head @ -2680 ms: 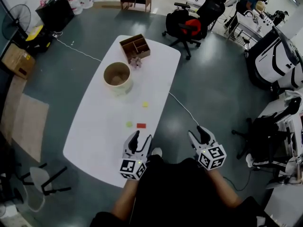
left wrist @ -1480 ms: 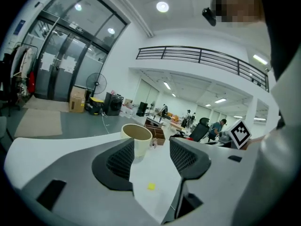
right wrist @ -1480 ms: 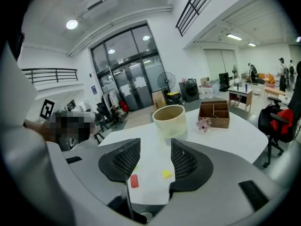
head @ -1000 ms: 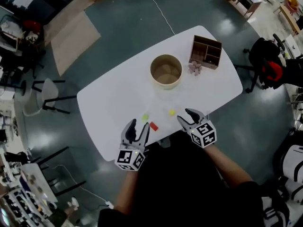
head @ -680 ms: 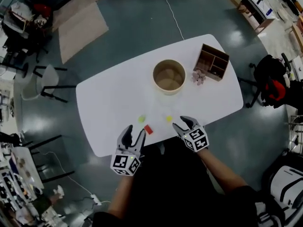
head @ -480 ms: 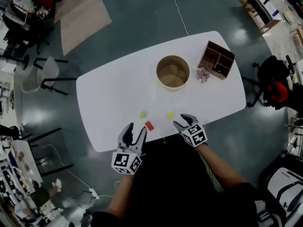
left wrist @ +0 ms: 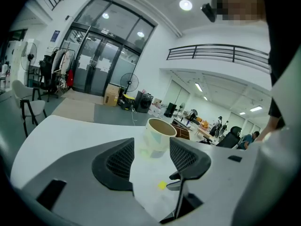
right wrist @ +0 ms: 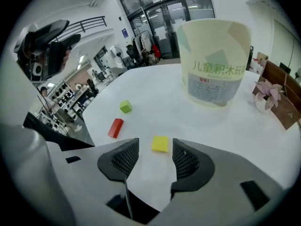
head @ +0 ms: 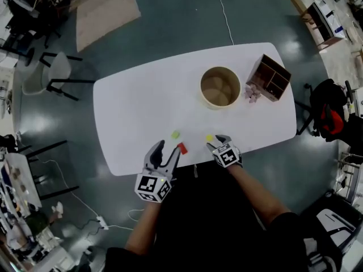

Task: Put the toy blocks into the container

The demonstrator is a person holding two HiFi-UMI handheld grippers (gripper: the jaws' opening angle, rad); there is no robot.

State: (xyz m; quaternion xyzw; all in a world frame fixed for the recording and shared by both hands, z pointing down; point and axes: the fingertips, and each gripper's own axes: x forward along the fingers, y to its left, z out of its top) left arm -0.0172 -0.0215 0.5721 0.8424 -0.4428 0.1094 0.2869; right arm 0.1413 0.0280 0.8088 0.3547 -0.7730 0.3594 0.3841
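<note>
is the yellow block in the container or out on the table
Out: the yellow block lies flat on the white table, clearly apart from the container.

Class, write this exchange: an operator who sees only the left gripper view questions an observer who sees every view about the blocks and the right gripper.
Operator: I see one yellow block past my jaws. Are there others?
Observer: Yes. A red block lies close beside the right fingertip of the left gripper.
Operator: Does the right gripper hold anything?
Observer: No. Its jaws have just been opening, and the yellow block lies right in front of the gap, untouched by the pads.
</note>
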